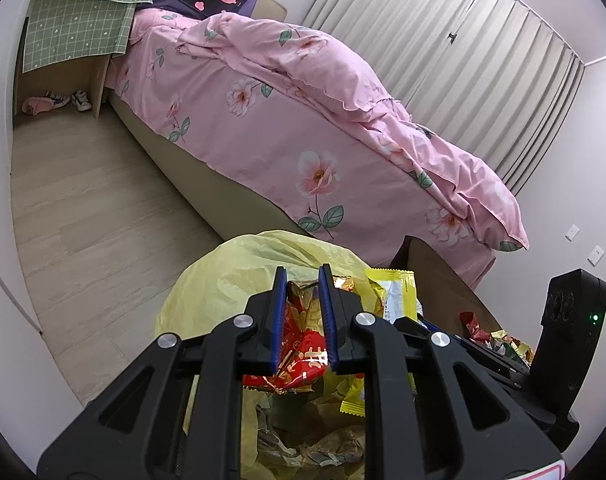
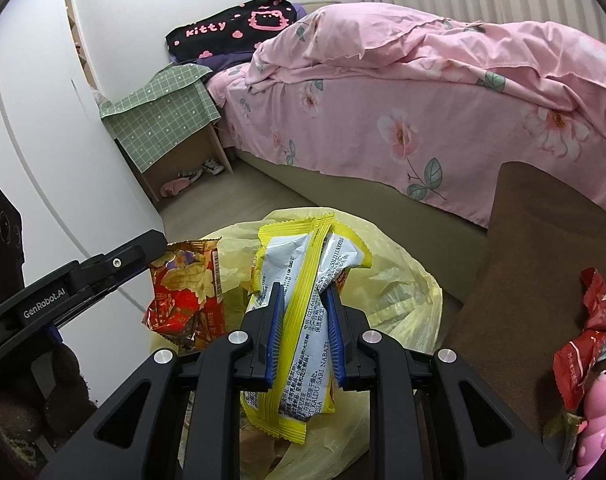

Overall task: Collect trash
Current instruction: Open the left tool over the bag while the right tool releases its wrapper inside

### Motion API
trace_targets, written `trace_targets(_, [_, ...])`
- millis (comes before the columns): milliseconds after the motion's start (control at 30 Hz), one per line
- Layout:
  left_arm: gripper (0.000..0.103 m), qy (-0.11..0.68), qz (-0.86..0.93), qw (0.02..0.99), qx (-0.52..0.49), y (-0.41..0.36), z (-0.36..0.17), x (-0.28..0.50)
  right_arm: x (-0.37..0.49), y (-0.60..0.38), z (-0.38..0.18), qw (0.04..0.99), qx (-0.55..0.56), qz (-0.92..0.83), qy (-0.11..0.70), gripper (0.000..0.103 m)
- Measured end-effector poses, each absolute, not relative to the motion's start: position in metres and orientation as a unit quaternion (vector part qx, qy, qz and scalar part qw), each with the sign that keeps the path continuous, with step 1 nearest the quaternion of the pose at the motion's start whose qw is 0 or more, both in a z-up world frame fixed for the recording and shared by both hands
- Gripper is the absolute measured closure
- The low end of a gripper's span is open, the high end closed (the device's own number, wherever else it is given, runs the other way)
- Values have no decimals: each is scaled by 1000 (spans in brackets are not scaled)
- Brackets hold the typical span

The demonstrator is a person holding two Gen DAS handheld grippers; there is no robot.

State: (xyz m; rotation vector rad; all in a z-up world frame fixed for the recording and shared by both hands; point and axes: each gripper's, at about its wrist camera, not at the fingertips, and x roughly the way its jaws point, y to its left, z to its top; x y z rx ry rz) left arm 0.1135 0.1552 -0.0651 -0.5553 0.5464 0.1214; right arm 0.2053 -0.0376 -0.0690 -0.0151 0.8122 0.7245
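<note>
Where unseen leftward, pink toy (image 2: 597,412)

Soft, even indoor light fills both sharp fisheye views, with faint shadows, dark vignetted corners and strongly curved edges.

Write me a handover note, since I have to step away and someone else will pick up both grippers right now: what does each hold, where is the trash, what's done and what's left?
Left gripper: shut on a red and gold wrapper, held over the yellow trash bag.
Right gripper: shut on a yellow and white wrapper, also over the bag's open mouth.
Done: both wrappers picked up and brought above the bag; some crumpled paper already lies inside.
Left: release both wrappers into the bag, then collect the red wrappers still on the brown table to the right. A pink toy sits beside them; probably not trash.
</note>
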Motion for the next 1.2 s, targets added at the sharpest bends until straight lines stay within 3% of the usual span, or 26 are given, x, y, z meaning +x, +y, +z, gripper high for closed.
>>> trace_targets(167, [87, 269, 57, 918, -284, 160, -67, 115, 208, -31, -73, 847, -4, 346, 405, 82])
trace_targets(333, [66, 268, 51, 913, -303, 163, -67, 115, 209, -36, -73, 849, 5, 336, 408, 73])
trace_targets(400, [64, 268, 53, 913, -303, 163, -67, 115, 210, -39, -73, 847, 9, 338, 410, 67])
trace_targets(633, [58, 260, 59, 911, -315, 166, -62, 108, 200, -48, -68, 861, -1, 322, 394, 66])
trace_targets(933, [56, 256, 47, 924, -278, 147, -45, 97, 169, -89, -40, 888, -14, 296, 350, 65])
trace_targets(1200, [56, 272, 6, 930, -247, 120, -45, 98, 136, -183, -22, 928, -20, 204, 312, 54])
